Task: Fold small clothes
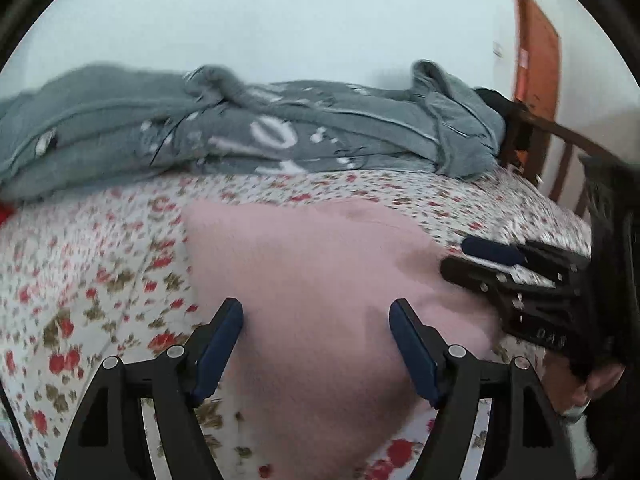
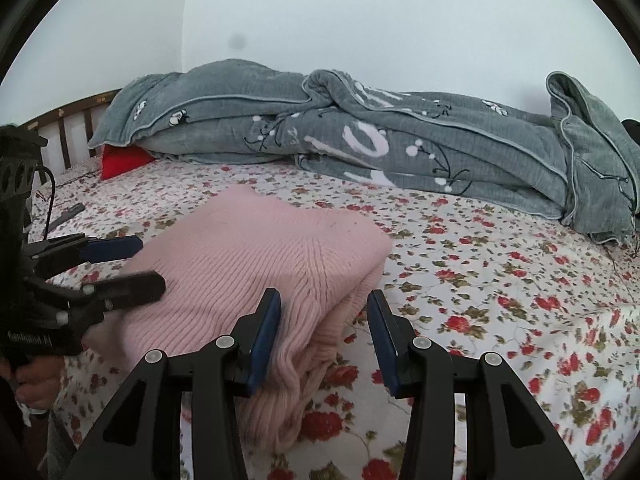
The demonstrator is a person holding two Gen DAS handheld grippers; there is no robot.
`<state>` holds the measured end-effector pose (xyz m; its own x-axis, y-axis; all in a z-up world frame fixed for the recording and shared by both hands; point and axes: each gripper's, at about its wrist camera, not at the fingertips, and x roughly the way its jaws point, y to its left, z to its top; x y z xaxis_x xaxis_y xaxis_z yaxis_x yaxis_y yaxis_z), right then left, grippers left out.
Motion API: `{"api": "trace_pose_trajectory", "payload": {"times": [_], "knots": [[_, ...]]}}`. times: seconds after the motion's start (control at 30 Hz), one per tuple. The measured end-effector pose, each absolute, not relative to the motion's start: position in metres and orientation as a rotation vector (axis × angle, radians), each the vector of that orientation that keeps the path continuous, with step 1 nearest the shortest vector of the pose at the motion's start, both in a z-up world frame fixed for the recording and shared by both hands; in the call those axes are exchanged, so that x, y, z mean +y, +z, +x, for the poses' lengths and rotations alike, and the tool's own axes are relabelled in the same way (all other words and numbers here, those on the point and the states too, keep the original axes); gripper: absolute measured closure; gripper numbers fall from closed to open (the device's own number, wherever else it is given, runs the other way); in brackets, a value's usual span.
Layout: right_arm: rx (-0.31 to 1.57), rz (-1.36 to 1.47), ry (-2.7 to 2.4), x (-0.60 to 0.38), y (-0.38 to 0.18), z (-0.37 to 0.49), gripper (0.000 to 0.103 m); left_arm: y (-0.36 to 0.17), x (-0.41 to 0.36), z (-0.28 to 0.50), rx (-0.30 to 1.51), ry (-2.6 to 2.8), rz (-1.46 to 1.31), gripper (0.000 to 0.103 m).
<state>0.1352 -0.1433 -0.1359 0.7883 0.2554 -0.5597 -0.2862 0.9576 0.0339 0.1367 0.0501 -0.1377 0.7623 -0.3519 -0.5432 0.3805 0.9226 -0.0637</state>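
A pink knitted sweater (image 2: 256, 264) lies folded in a thick stack on the floral bedsheet (image 2: 500, 300). It also shows in the left wrist view (image 1: 304, 280). My left gripper (image 1: 316, 312) is open and empty just above the sweater's near part. It shows from the side in the right wrist view (image 2: 148, 264), open over the sweater's left edge. My right gripper (image 2: 324, 300) is open and empty at the stack's right front corner. It shows in the left wrist view (image 1: 456, 256), open at the sweater's right edge.
A rumpled grey quilt (image 2: 400, 136) lies along the far side of the bed against the white wall. A red item (image 2: 124, 160) pokes out under its left end. A dark wooden bed rail (image 1: 560, 148) and an orange door (image 1: 536, 48) are at the right.
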Motion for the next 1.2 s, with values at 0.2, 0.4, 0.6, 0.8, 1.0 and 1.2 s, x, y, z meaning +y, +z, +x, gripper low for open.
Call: {"api": "trace_pose_trajectory", "payload": {"times": [0.2,0.4,0.6,0.8,1.0,1.2], "knots": [[0.586,-0.032,0.281,-0.161,-0.128,0.122,0.06,-0.153,0.029,0.127,0.556,-0.37,0.158,0.023],[0.585,-0.006,0.266,-0.173,-0.125,0.114,0.06,-0.139,0.05,0.123,0.575,-0.393,0.062,0.023],[0.567,-0.016,0.3,-0.161,-0.125,0.108,0.06,-0.14,0.078,0.126,0.603,-0.337,-0.007,0.023],[0.596,-0.063,0.265,-0.156,-0.138,0.105,0.06,-0.162,0.077,0.128,0.694,-0.318,0.007,0.022],[0.544,-0.021,0.267,-0.172,-0.114,0.097,0.06,-0.16,0.086,0.123,0.686,-0.348,-0.056,0.023],[0.516,-0.016,0.323,-0.153,-0.105,0.109,0.06,-0.147,0.097,0.122,0.655,-0.336,-0.098,0.023]]}}
